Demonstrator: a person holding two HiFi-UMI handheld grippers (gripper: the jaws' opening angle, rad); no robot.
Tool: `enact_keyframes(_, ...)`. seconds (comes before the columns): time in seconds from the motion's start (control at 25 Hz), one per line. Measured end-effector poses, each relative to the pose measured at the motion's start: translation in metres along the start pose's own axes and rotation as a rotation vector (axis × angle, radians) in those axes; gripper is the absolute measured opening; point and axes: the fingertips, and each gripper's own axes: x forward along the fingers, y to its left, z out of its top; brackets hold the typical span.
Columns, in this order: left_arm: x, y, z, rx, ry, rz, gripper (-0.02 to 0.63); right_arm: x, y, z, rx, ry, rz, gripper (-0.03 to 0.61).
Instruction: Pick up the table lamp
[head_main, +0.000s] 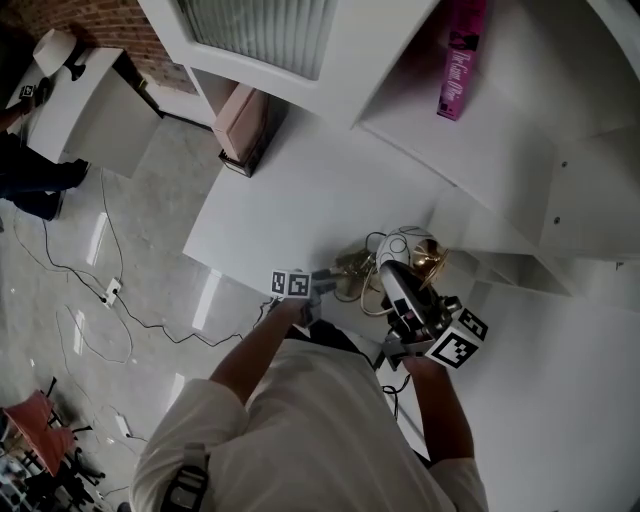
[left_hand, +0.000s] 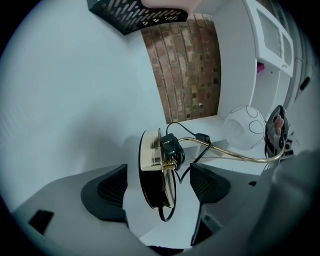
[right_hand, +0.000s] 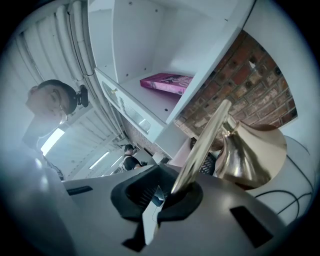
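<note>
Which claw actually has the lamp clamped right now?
The right claw, shut on the lamp's brass stem; the left claw stands open, its pads clear of the lamp base.

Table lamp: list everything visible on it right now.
The brass-coloured metal table lamp has a round flat base, a thin curved stem and a shiny bell-shaped shade. A black cord with an inline block leaves the base. The lamp is tipped: the base stands on edge and the stem runs sideways. The right tool is shut on the stem near the shade. The left tool is open, with a pad on either side of the base, neither touching it.
</note>
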Motion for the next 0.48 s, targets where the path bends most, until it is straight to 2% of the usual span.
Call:
enact_keyframes(0.16,0.003,-0.008,0.0,-0.065,-0.017,-0.098,0.372,0.003,0.015,-0.001,-0.008,-0.004,0.002,-0.002)
enact_keyframes(0.32,0.0,-0.03,0.001,-0.084,-0.002,-0.23,0.281,0.006,0.026,-0.004,-0.041,0.006,-0.003,-0.002)
enact_keyframes(0.48,-0.006,-0.04,0.004,-0.096,0.019,-0.276,0.268,0.008,0.036,-0.003,-0.084,0.009,-0.015,0.0)
